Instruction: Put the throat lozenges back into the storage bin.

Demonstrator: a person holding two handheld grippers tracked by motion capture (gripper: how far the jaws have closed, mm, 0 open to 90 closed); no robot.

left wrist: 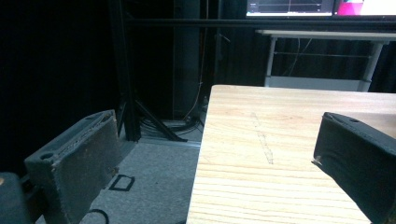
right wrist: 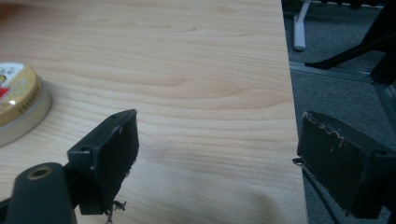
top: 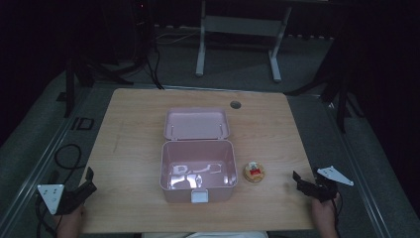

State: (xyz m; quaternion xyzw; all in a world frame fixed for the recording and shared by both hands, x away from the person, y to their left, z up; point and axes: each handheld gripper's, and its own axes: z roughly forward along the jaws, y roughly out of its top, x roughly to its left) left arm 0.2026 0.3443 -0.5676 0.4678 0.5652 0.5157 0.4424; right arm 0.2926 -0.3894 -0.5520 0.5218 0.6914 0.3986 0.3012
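Observation:
A pink lunch box (top: pixel 198 171) stands open in the middle of the wooden table (top: pixel 129 129), its lid (top: pixel 196 124) folded back away from me. Just right of the box lies a small round gold tin (top: pixel 254 172) with a red and white label, also at the left edge of the right gripper view (right wrist: pixel 18 102). My left gripper (top: pixel 84 186) rests at the table's front left corner, open and empty (left wrist: pixel 215 154). My right gripper (top: pixel 302 182) sits at the front right edge, open and empty (right wrist: pixel 217 154), a hand's width right of the tin.
A round cable hole (top: pixel 236 104) is in the table's far side. Beyond the table stands a white desk frame (top: pixel 237 39) on grey carpet. Dark stands (top: pixel 79 74) and cables flank the table. Screens (left wrist: pixel 322 7) glow in the left gripper view.

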